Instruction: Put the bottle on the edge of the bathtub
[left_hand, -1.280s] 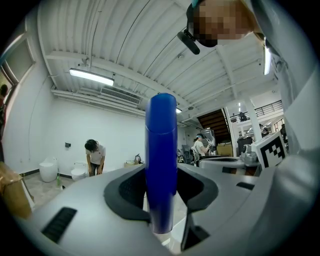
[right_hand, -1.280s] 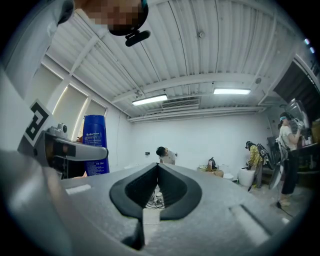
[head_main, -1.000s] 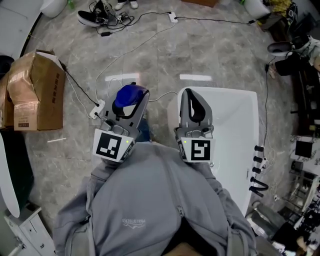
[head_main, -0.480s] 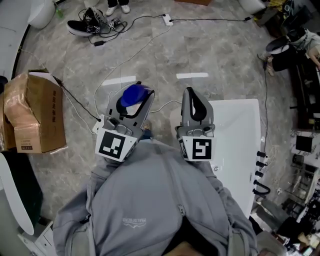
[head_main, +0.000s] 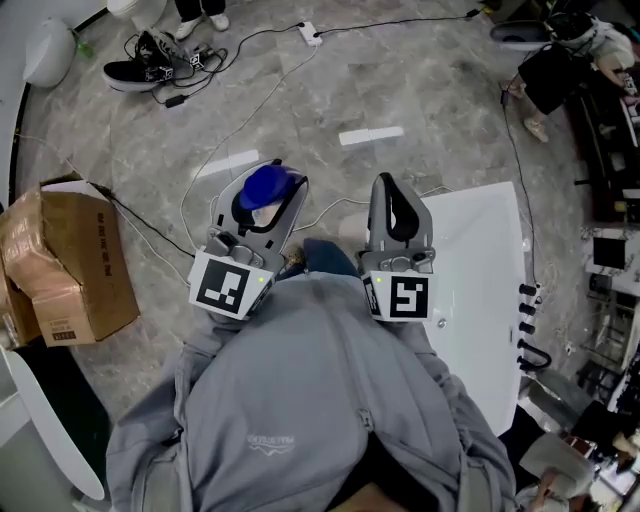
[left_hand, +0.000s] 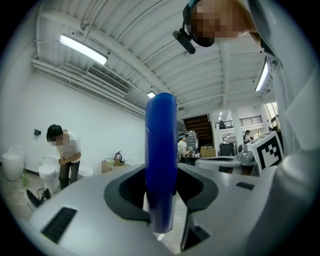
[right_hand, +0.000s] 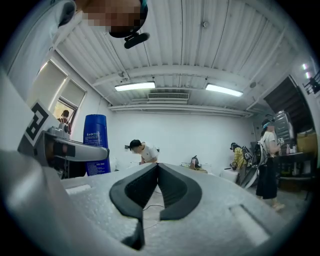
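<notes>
The blue bottle (head_main: 266, 188) stands upright between the jaws of my left gripper (head_main: 268, 186), which is shut on it, held level over the marble floor. In the left gripper view the bottle (left_hand: 161, 165) fills the middle, with both pads pressed against its sides. My right gripper (head_main: 391, 185) is beside it, shut and empty, with its pads meeting at the tip (right_hand: 157, 166). In the right gripper view the bottle (right_hand: 96, 145) shows at the left. The white bathtub (head_main: 480, 250) lies on the floor just right of my right gripper.
An open cardboard box (head_main: 70, 265) sits at the left. Cables, a power strip (head_main: 310, 35) and shoes (head_main: 150, 60) lie on the floor ahead. Black taps (head_main: 525, 320) line the tub's right rim. Several people stand far off by the walls.
Both grippers have travelled level across the floor, the bottle still held in the left. The bathtub has shifted from under the right gripper to its right. The box has slid lower left.
</notes>
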